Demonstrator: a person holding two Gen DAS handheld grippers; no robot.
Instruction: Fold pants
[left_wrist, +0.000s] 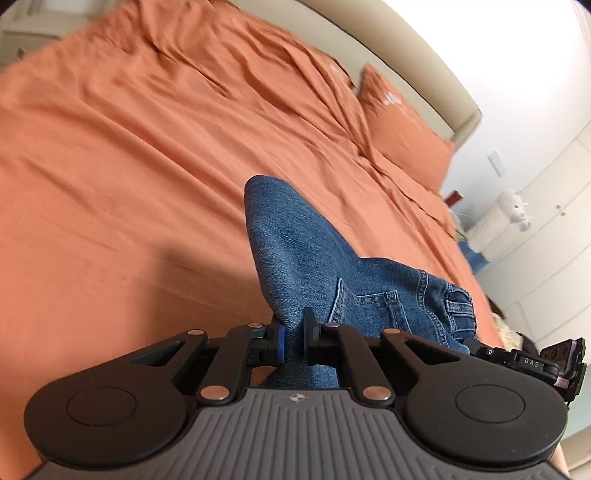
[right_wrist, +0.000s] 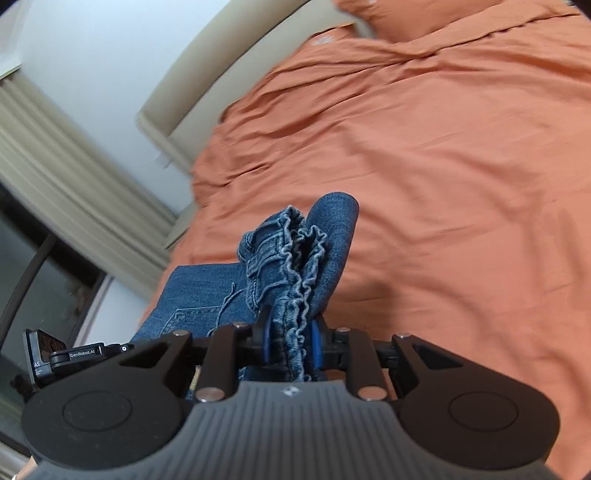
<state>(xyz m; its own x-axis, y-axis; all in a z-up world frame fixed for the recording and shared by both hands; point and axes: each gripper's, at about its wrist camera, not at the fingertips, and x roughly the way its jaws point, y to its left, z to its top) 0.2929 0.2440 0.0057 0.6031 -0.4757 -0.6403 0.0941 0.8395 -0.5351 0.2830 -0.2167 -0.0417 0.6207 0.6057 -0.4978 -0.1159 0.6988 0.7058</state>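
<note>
Blue denim pants (left_wrist: 306, 251) are held up over an orange bed (left_wrist: 129, 155). My left gripper (left_wrist: 293, 338) is shut on a fold of the denim, with a back pocket and belt loops to its right. My right gripper (right_wrist: 291, 341) is shut on the bunched, frayed hem ends of the pants (right_wrist: 295, 258); more denim with a pocket (right_wrist: 192, 295) hangs to its left. The other gripper's body shows at the right edge of the left wrist view (left_wrist: 535, 360) and at the left edge of the right wrist view (right_wrist: 74, 356).
The orange bedspread (right_wrist: 443, 166) is wrinkled, with an orange pillow (left_wrist: 402, 125) by the beige headboard (left_wrist: 388, 48). White wardrobe doors (left_wrist: 546, 221) and a white plush toy (left_wrist: 517, 210) stand beside the bed. A curtain and window (right_wrist: 55, 177) are on the other side.
</note>
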